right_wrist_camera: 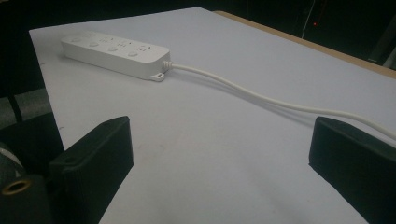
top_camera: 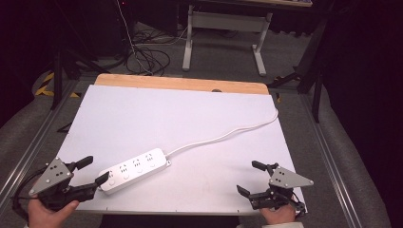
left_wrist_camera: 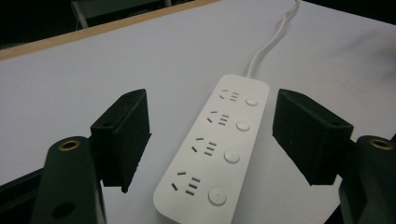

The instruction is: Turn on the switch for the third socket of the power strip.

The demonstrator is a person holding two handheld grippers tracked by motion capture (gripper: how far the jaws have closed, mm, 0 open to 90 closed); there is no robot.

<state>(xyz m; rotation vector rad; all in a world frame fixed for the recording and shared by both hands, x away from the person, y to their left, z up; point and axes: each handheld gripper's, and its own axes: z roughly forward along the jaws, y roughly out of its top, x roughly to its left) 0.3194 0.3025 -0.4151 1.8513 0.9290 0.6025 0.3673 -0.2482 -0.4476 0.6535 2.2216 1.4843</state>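
We have our left gripper (top_camera: 90, 171) at the near left corner of the table (top_camera: 142, 114), its jaws standing wide and lined up on either side of the near end of the white power strip (top_camera: 135, 169). In the left gripper view the strip (left_wrist_camera: 217, 149) runs away from us between the two black jaws, with bare table showing on both sides of it, so we judge the pads are not yet pressing on it. One jaw tip sits just beside the strip's near end in the high view; whether it touches we cannot tell. As we read it, the approach is made and the grasp itself is still to come; whatever is to be done with the strip after that has not begun.

The strip lies flat, at an angle, on the left half of the table, sockets and round buttons facing up. Its white cord (top_camera: 223, 135) leaves the far end and curves across to the right, going over the table's right edge.

Our right gripper (top_camera: 252, 179) hangs at the near right corner, well apart from the strip, jaws wide and holding nothing.

The table is covered by a plain white sheet, with a strip of light wood (top_camera: 180, 84) showing along the far edge. Beyond it we see grey carpet, a tangle of dark cables (top_camera: 147, 59), the white legs of another desk (top_camera: 223, 35), and dark stands at both sides.
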